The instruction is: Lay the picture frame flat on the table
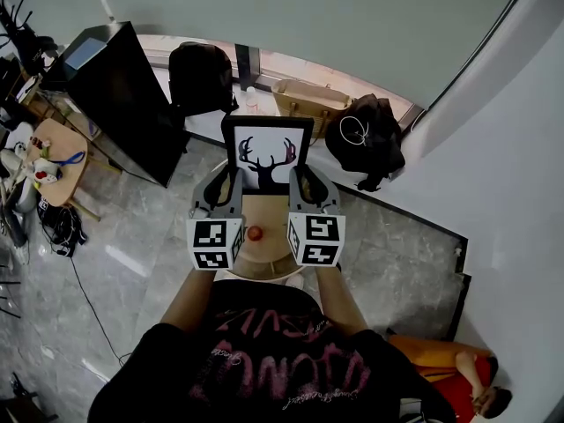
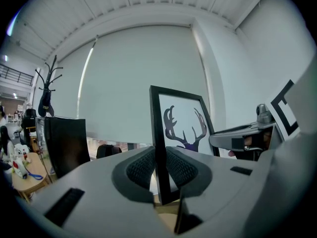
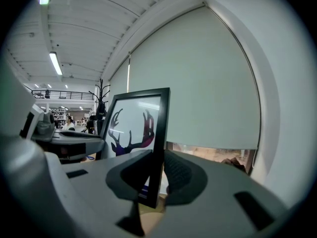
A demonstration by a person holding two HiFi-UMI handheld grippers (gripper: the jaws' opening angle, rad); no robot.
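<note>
Small round wooden desk (image 1: 269,210) on grey tiled floor (image 1: 150,254). Near desk's middle, small red round object (image 1: 255,233). At far edge, picture frame (image 1: 266,152) upright, antler print facing person; whether lower edge touches desk unclear

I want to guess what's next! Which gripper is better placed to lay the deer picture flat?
Neither beats the other. The left gripper clamps the picture frame by its left edge, the right gripper by its right edge. Tipping it onto the table probably goes best with both together.
</note>
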